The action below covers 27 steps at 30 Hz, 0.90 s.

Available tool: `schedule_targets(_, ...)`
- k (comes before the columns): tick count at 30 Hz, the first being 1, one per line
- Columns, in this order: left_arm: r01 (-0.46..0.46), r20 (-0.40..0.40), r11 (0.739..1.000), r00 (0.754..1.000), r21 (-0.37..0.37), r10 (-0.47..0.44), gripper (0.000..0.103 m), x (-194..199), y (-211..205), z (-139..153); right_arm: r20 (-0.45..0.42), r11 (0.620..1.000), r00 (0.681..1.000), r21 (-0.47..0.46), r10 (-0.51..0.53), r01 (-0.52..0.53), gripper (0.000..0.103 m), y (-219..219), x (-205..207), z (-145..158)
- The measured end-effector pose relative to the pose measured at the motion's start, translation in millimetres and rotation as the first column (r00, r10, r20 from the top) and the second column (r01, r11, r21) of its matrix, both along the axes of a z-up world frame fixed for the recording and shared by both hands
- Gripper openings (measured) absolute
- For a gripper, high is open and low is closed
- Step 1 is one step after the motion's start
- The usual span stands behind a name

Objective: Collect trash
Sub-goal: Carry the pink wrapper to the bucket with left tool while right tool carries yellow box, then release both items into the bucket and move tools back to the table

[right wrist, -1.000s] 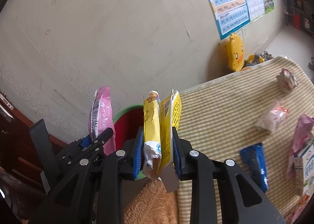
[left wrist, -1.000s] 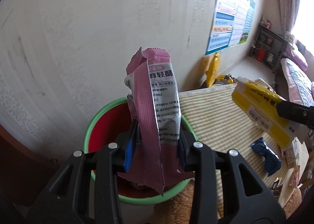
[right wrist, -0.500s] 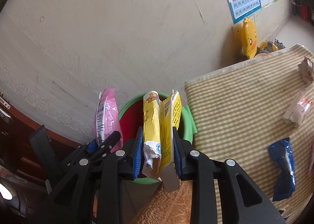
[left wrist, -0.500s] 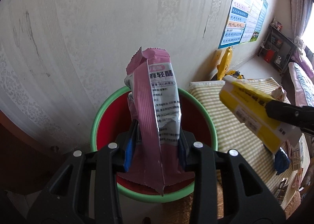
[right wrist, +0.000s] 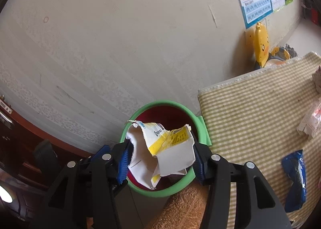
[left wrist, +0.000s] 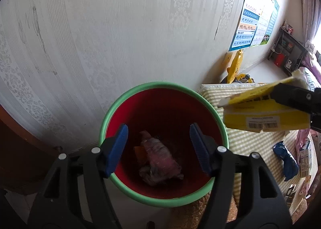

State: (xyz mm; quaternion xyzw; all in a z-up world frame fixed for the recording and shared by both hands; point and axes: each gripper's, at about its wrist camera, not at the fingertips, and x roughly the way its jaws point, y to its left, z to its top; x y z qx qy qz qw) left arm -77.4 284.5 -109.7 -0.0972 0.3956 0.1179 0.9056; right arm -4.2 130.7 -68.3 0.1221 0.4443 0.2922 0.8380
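Poised over the bin (left wrist: 163, 88), left gripper (left wrist: 158, 144) with jaws just sprung apart and nothing between them; pink wrapper (left wrist: 158, 152) lying at the red bottom, dead centre. At three o'clock, right gripper (right wrist: 159, 155) with jaws just loosened, crushed yellow carton (right wrist: 160, 148) sagging between the pads above the same green rim, apparently mid-release; grip on it unclear. Farther out, at three to four o'clock on the checked cloth (right wrist: 250, 112), blue wrapper (right wrist: 295, 178) awaiting collection.
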Motion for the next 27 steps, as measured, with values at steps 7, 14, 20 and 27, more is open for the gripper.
schedule_targets(7,-0.021,0.006,1.000,1.000,-0.008,0.021,0.065,3,0,2,-0.021,1.000,0.999,0.014,0.026,-0.026,0.051,11,11,2)
schedule_targets(14,-0.068,-0.011,0.997,0.998,0.025,0.068,0.068,-6,11,1,0.029,0.997,0.999,0.057,0.041,-0.043,0.086,25,13,14)
schedule_targets(20,-0.083,-0.013,0.996,0.996,0.033,0.083,0.069,-9,14,5,0.041,0.996,0.998,0.071,0.051,-0.053,0.087,24,17,24)
schedule_targets(27,-0.009,0.024,1.000,1.000,0.018,0.009,0.069,-8,-9,21,0.113,1.000,0.994,-0.013,-0.014,0.015,0.087,-31,-11,30)
